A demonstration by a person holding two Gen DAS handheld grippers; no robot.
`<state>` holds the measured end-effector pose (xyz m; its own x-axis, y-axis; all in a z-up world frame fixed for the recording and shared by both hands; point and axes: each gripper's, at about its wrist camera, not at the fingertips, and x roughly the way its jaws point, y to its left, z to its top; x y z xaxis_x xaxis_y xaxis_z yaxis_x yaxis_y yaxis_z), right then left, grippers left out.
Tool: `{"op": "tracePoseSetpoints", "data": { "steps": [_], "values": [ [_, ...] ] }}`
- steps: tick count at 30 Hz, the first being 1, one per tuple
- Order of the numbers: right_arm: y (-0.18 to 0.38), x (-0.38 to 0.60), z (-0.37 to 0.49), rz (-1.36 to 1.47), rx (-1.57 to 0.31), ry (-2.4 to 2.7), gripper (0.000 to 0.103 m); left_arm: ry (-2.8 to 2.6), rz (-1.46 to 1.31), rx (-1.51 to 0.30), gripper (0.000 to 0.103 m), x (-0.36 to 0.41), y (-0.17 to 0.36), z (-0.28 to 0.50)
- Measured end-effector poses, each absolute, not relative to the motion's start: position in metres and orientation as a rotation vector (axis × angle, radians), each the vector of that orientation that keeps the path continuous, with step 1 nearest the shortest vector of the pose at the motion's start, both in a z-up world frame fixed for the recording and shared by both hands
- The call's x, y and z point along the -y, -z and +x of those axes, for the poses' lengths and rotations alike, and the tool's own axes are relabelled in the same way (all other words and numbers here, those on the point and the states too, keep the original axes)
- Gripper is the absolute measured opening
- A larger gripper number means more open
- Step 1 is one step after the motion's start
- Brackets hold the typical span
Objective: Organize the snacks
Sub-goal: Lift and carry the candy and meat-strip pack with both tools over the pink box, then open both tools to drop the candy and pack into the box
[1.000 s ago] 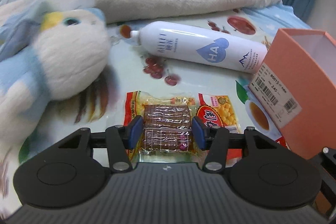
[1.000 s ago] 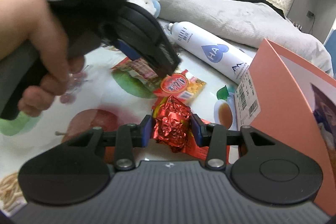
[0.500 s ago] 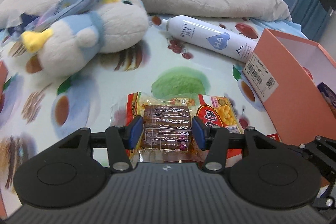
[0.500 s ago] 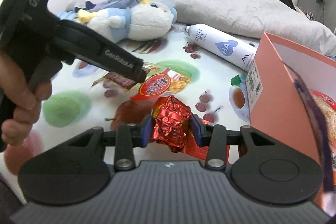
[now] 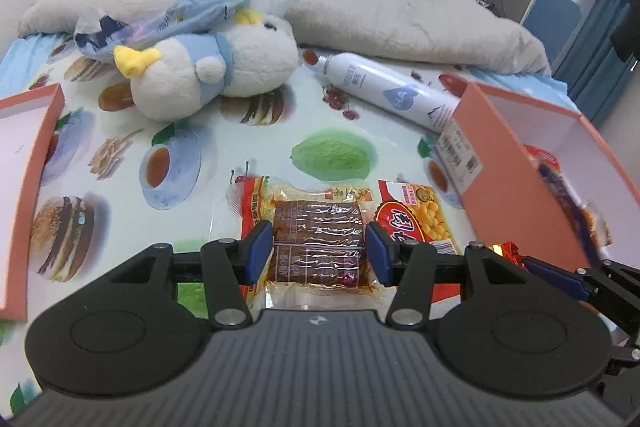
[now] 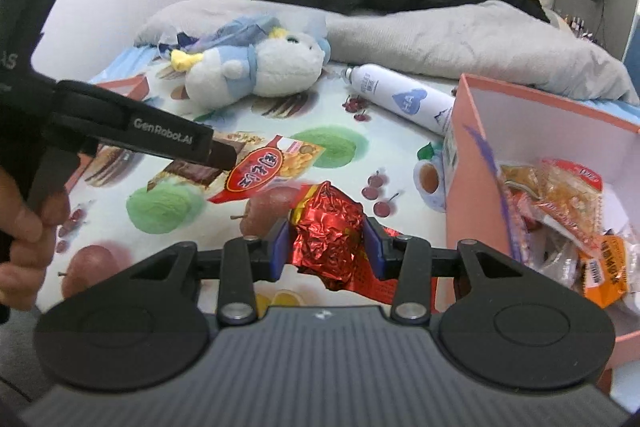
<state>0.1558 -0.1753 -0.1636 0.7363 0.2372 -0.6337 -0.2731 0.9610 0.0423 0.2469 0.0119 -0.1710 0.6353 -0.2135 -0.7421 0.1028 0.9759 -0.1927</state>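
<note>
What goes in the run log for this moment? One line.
left hand-held gripper: shut on brown snack packet | right hand-held gripper: shut on red foil snack | pink box: holds snacks

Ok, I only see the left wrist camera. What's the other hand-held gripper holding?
Observer: The right hand-held gripper is shut on a crumpled red foil snack.
Operator: Is anything packed away yet?
Observer: Yes, the salmon-pink cardboard box holds several orange snack packets.
Operator: Who's holding mine?
Observer: A bare hand grips the handle of the left hand-held gripper, shut on its clear packet of brown bars.
</note>
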Motion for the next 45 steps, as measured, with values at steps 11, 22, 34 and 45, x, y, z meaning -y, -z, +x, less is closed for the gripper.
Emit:
{"op": "tracePoseSetpoints", "data": {
  "steps": [11,22,34,45],
  "values": [
    [0.099,0.200,0.144,0.003,-0.574,-0.281,0.043,0.207,-0.209,-0.749,0.057,-0.005,0.093,0.229],
    [0.060,0.258,0.150,0.033,-0.499,-0.187,0.043,0.304,-0.195,-0.668,0.057,0.055,0.039,0.230],
    [0.066,0.342,0.156,0.050,-0.491,0.001,0.043,0.438,-0.139,-0.672,0.057,0.151,0.032,0.245],
    [0.130,0.398,0.170,0.088,-0.580,0.133,0.043,0.535,-0.013,-0.802,0.057,0.246,0.089,0.276]
  ]
}}
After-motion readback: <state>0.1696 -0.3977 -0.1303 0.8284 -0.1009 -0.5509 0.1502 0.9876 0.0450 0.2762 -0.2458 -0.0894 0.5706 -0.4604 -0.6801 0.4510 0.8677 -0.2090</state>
